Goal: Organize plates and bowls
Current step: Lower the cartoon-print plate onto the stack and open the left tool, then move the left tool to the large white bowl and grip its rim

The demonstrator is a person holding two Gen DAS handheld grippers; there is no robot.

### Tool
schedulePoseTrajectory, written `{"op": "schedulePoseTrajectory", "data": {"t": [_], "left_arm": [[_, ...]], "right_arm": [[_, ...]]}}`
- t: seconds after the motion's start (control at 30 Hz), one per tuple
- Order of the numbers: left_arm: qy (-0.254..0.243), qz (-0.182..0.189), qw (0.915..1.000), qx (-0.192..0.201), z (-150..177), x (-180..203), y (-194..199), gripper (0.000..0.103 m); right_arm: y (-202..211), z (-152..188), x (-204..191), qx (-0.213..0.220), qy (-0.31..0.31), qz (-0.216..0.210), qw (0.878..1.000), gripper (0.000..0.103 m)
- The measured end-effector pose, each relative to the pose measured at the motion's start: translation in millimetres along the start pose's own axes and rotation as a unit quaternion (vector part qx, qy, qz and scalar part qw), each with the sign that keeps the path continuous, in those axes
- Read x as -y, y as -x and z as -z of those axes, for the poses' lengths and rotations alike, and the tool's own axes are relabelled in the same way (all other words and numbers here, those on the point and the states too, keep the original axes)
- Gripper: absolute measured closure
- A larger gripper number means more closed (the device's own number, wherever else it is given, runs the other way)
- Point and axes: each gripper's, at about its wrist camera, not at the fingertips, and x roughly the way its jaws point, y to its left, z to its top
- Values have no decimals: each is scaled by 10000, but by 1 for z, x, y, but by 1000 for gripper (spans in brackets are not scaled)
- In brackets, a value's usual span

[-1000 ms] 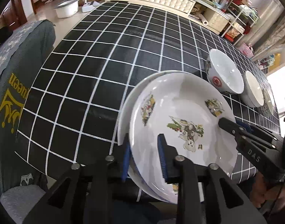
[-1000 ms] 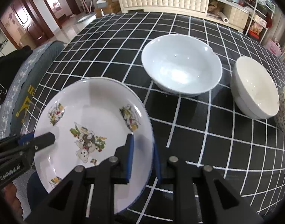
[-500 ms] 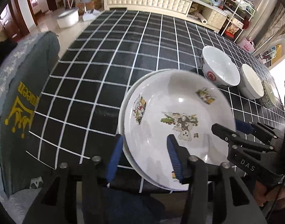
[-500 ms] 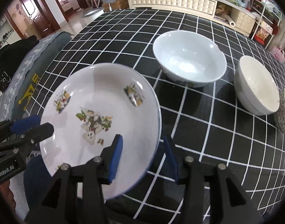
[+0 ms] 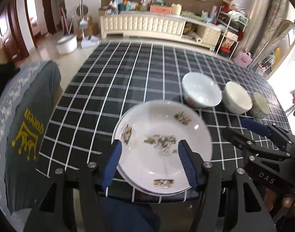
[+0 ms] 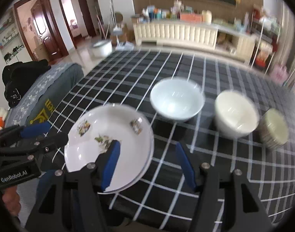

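Observation:
A white cartoon-printed plate [image 5: 162, 145] lies on top of another plate at the table's near edge; it also shows in the right wrist view [image 6: 110, 145]. My left gripper [image 5: 150, 164] is open and empty, its blue fingers on either side of the plate's near part, lifted back from it. My right gripper [image 6: 147, 164] is open and empty over the plate's right rim. A white bowl [image 5: 201, 90] [image 6: 176, 102], a cream bowl [image 5: 237, 97] [image 6: 235, 114] and a small patterned bowl [image 5: 260, 105] [image 6: 275, 129] stand in a row to the right.
The table has a black cloth with a white grid [image 5: 128, 81]. A chair with a grey cover [image 5: 25, 127] stands at the table's left side. A cream cabinet [image 5: 147, 26] lies beyond the far edge.
Both grippers opened, let go of the top plate and pulled back and up. The plate now rests on the one below.

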Motion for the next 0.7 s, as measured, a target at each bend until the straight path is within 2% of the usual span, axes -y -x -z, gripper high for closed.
{"op": "schedulePoseTrajectory", "data": {"t": [0.07, 0.17, 0.3, 0.37, 0.43, 0.7], "left_arm": [[-103, -26, 9997, 210, -2, 8, 8, 41], [-277, -7, 9987, 438, -7, 23, 17, 36], [-498, 120, 9969, 601, -16, 43, 26, 31], [-577, 151, 9960, 671, -21, 52, 28, 31], [-636, 185, 9953, 713, -25, 59, 31, 31], [-678, 198, 9937, 865, -53, 71, 31, 30]], "right_arm": [[12, -2, 2, 195, 83, 170, 9996, 38], [24, -6, 11, 208, -61, 214, 9995, 38], [42, -10, 20, 443, -1, 392, 9982, 35], [51, -12, 24, 675, -23, 453, 9967, 24], [57, -15, 31, 756, -76, 414, 9963, 18], [63, -28, 52, 847, -127, 365, 9957, 8]]}}
